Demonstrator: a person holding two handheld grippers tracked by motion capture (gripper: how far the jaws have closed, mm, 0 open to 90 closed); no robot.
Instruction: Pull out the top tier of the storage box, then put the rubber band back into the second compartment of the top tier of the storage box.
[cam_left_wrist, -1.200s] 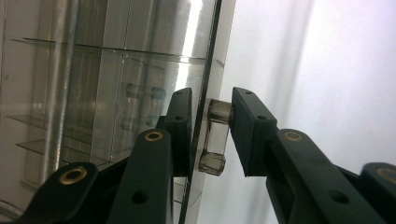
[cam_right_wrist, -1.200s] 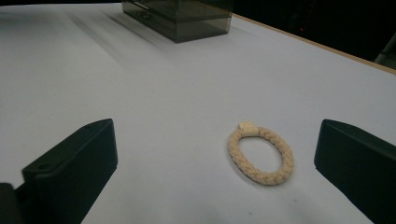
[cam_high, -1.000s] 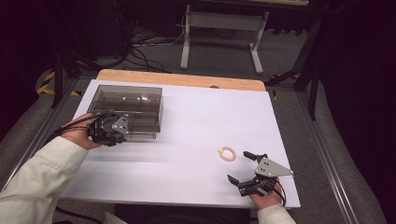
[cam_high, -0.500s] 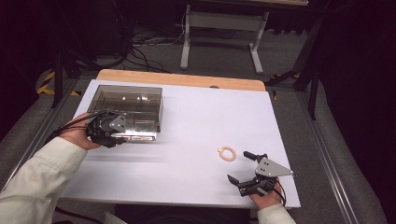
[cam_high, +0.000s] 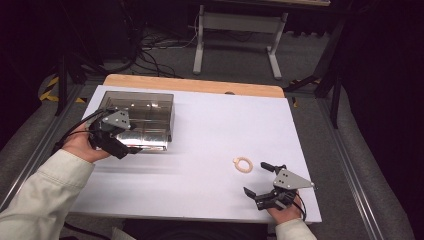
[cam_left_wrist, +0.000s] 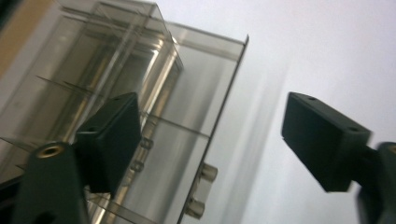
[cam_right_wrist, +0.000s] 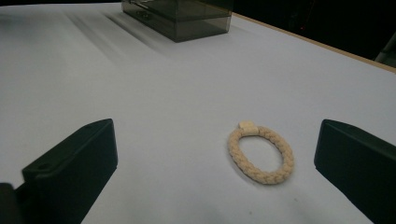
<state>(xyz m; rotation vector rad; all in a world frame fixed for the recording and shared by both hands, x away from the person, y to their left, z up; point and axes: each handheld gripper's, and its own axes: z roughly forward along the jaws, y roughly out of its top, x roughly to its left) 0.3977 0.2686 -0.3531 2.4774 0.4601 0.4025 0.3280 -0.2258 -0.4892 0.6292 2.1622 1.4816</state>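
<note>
A smoky see-through box (cam_high: 137, 117) stands at the table's back left. My left gripper (cam_high: 129, 140) is at its near side. In the left gripper view the jaws have just been opening: they stand wide, one fingertip (cam_left_wrist: 112, 135) over the box (cam_left_wrist: 187, 116), the other over the white table, with the box's front wall between them and untouched. A cream braided ring (cam_high: 243, 164) lies flat at the front right. My right gripper (cam_high: 255, 178) rests open just behind it, and the ring (cam_right_wrist: 261, 155) lies ahead between the spread jaws, free of both.
A white sheet (cam_high: 215, 130) covers the table, with a wooden strip (cam_high: 195, 85) along the far edge. A metal stand (cam_high: 235, 30) and cables are on the floor beyond. The box (cam_right_wrist: 182, 14) shows far off in the right gripper view.
My left gripper's jaws have spread apart at the box's near side. The right gripper and the ring have stayed put.
</note>
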